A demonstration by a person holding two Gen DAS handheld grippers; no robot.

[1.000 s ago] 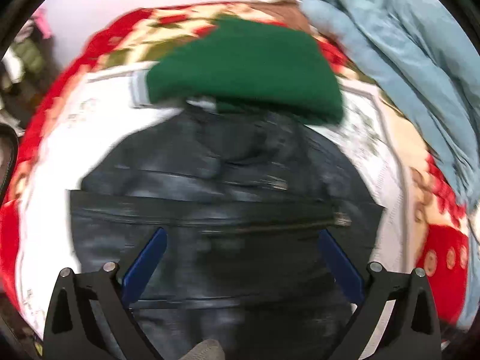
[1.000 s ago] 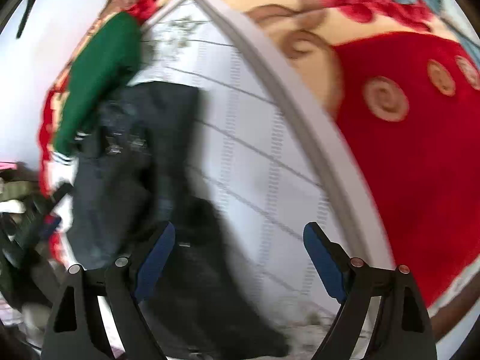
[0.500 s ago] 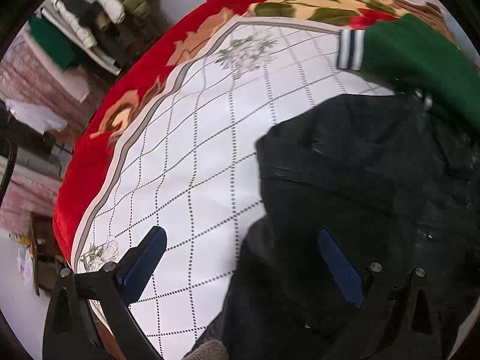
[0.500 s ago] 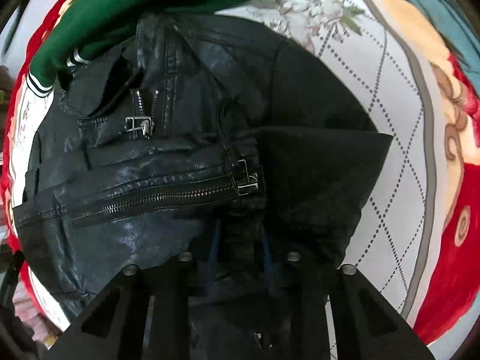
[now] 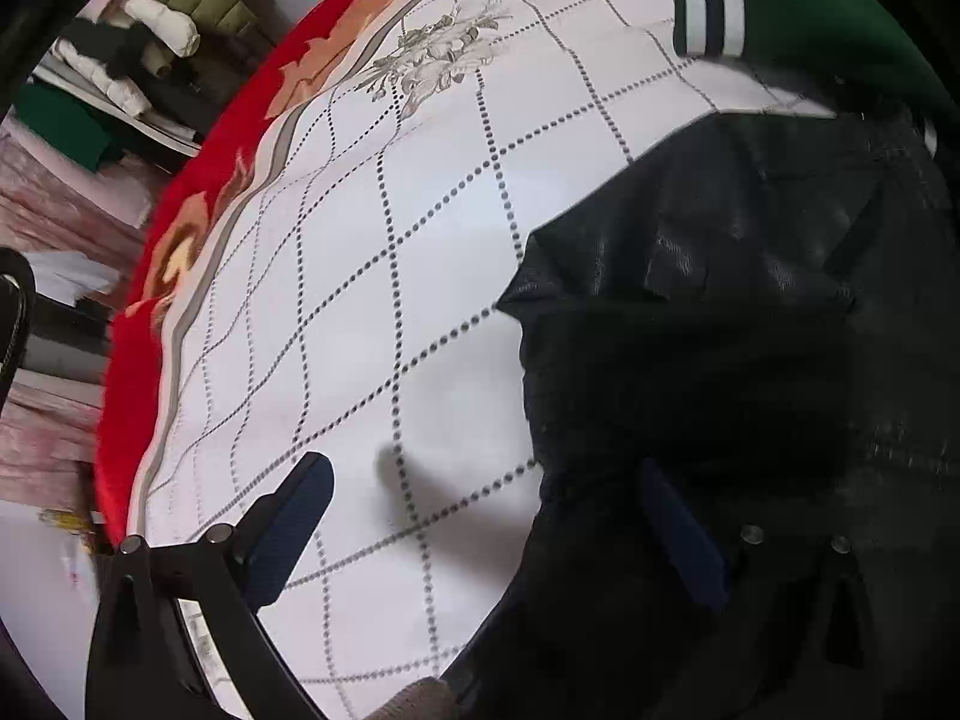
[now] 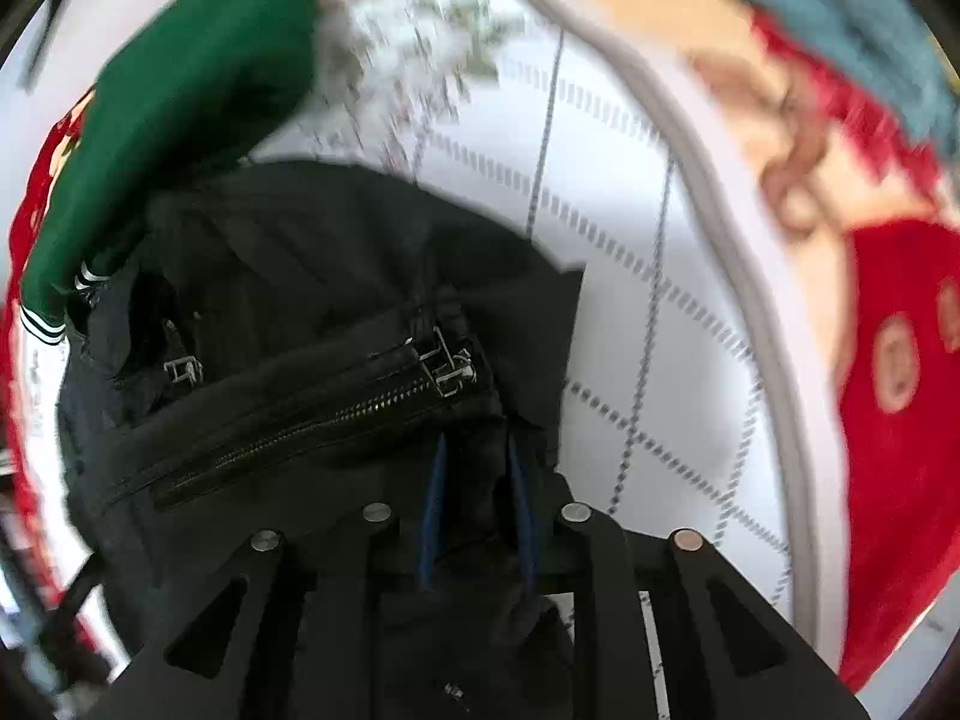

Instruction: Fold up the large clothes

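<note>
A black leather jacket [image 6: 288, 372] with metal zippers lies folded on a white quilted blanket [image 5: 372, 276]. In the left wrist view the jacket [image 5: 720, 330] fills the right side. My right gripper [image 6: 477, 468] is shut on a fold of the jacket near its right edge, below the zipper pull. My left gripper [image 5: 486, 498] is open over the jacket's left edge; its left finger is above the bare blanket and its right finger is over the black leather. A green garment [image 6: 180, 96] with white-striped cuffs lies just beyond the jacket.
The blanket has a red floral border [image 5: 180, 192]. A light blue garment [image 6: 840, 6] lies at the far right edge of the bed. Stacked clothes [image 5: 138, 60] sit on shelves beyond the bed's left side.
My right gripper swung onto the jacket and closed on its right edge. My left gripper moved left from the jacket's middle to its left edge and stays open.
</note>
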